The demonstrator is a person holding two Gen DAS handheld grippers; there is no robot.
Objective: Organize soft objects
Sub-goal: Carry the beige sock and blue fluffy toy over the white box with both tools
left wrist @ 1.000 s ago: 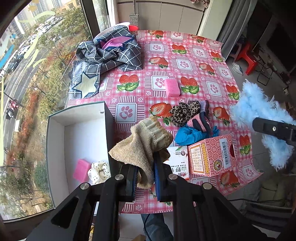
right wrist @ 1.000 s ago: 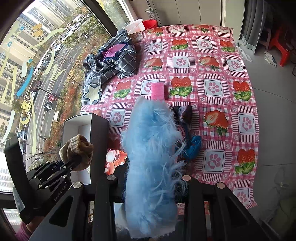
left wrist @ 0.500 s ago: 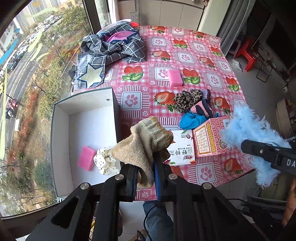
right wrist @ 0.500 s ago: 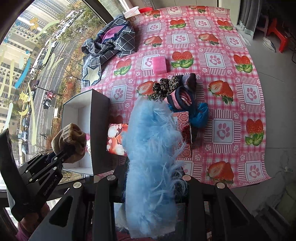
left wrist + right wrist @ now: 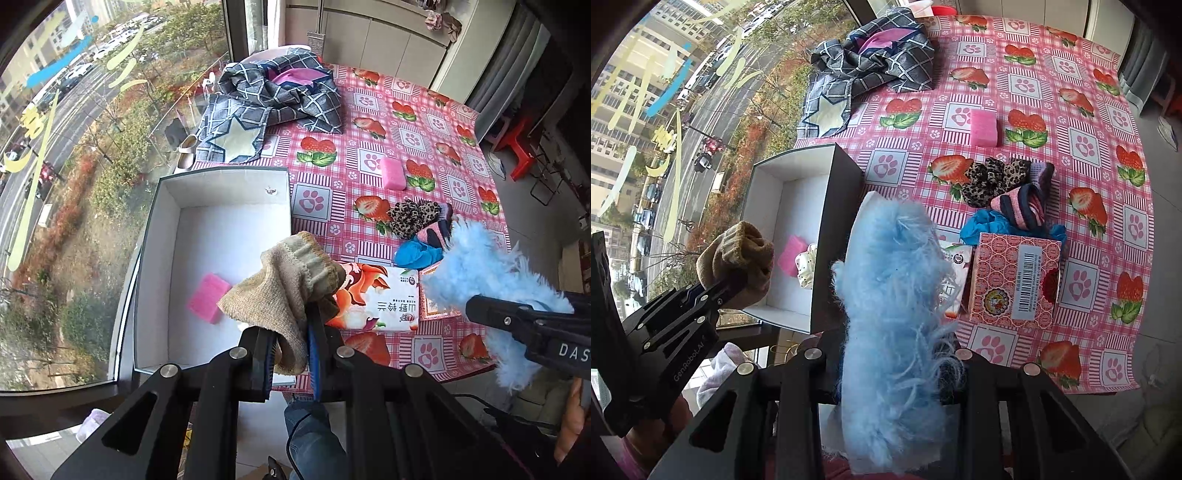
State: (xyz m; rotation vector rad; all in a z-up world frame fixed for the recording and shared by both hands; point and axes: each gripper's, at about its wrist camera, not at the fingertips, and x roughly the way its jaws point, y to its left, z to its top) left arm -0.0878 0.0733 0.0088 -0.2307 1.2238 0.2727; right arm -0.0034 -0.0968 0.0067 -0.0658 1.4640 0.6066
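Both wrist views look steeply down from near the table's front edge. Left view sits over the open white-lined cardboard box (image 5: 221, 236); right view sits further right. Both share the box (image 5: 798, 206) and pink strawberry-print tablecloth (image 5: 417, 122) (image 5: 1052, 62).

Both grippers are matte black, angular frames with cut-out openings and round silver screw heads. The left gripper (image 5: 291, 354) has blue pads on its fingers (image 5: 314, 347) and white "GenRobot.AI" lettering. The right gripper (image 5: 897, 369) shows white letters "DAS". Blue jeans (image 5: 314, 439) show below.
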